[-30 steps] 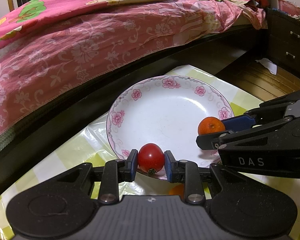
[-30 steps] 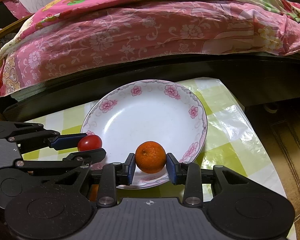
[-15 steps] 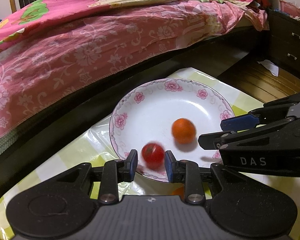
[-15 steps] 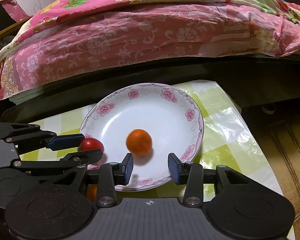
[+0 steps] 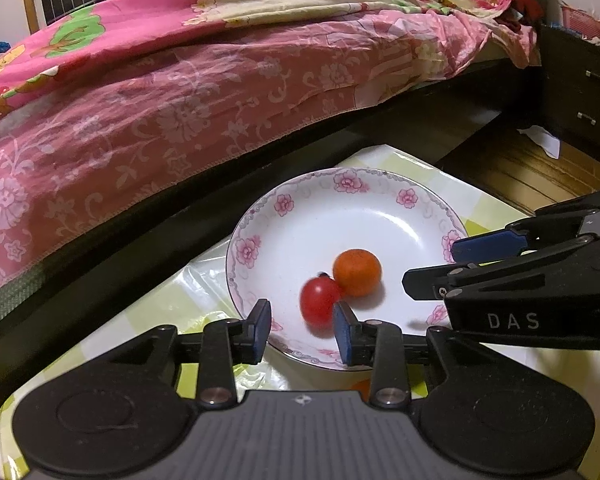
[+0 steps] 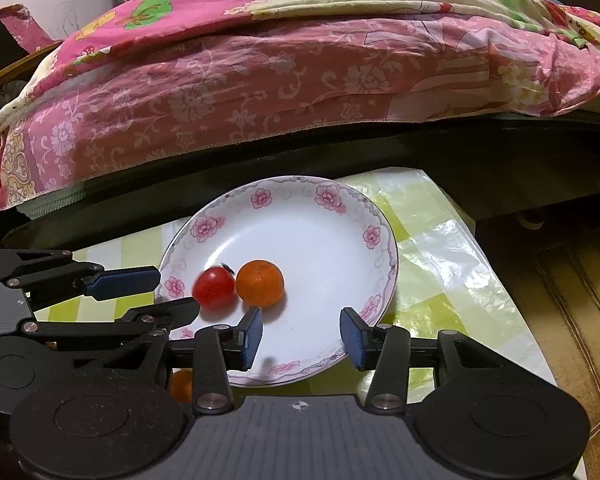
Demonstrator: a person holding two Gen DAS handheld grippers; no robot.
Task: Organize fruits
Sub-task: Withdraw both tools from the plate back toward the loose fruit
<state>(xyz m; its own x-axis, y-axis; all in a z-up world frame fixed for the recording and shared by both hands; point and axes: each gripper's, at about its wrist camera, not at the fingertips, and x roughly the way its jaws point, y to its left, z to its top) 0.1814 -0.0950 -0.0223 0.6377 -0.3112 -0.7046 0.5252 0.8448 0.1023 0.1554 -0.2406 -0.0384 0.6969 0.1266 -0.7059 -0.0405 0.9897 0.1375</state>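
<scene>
A white plate with pink flowers (image 5: 340, 208) (image 6: 312, 224) sits on a green checked tablecloth. A red tomato (image 5: 319, 307) (image 6: 214, 288) and an orange mandarin (image 5: 357, 273) (image 6: 260, 283) lie side by side in the plate, touching. My left gripper (image 5: 302, 330) is open and empty at the plate's near rim, just in front of the tomato. My right gripper (image 6: 300, 338) is open and empty over the plate's near edge. Each gripper shows from the side in the other view, the right (image 5: 440, 268) and the left (image 6: 168, 292).
A bed with a pink flowered blanket (image 5: 180, 92) (image 6: 300, 80) rises right behind the table. A dark drawer cabinet (image 5: 580, 92) stands at the right over a wooden floor (image 5: 540, 168). Another orange fruit (image 6: 182, 386) peeks out under the gripper bodies, near the plate's front edge.
Both grippers opened and let go of their fruit. The tomato and the mandarin dropped into the plate and rolled together. Both grippers pulled back a little.
</scene>
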